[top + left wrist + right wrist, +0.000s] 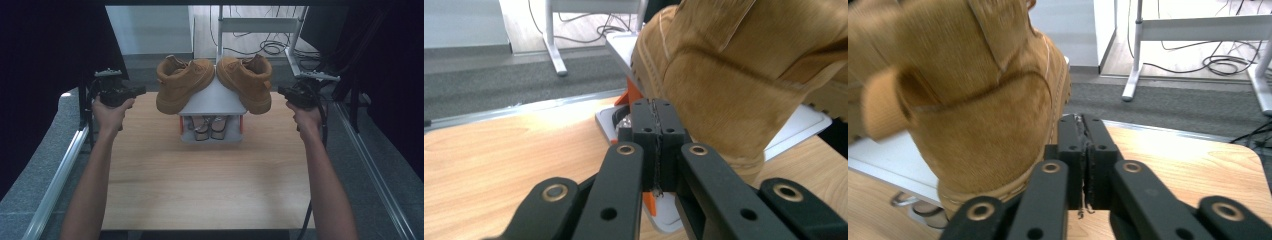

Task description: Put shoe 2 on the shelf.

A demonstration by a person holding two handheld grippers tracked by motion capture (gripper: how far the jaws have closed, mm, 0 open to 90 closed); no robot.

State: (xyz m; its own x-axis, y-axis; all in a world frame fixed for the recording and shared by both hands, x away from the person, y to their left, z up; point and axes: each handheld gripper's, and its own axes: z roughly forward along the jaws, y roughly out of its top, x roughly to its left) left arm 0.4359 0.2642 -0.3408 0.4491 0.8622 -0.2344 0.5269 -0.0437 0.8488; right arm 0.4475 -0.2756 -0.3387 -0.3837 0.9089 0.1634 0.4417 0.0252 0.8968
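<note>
High view looks down the counter (200, 175) from above; both gripper views sit close, each facing a boot (744, 85) from opposite sides.

My view from above is dim, black at both sides, with pale glare on the light wooden tabletop (210, 175). Close to my jaws, the tan suede boots (973, 90) blur; the far floor glows bright.

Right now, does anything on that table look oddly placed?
Yes: the two boots, left and right, sit tilted on the small rack's peaked top, with their ends hanging past its edges. They look precarious. Sandals lie on the shelf beneath.
</note>
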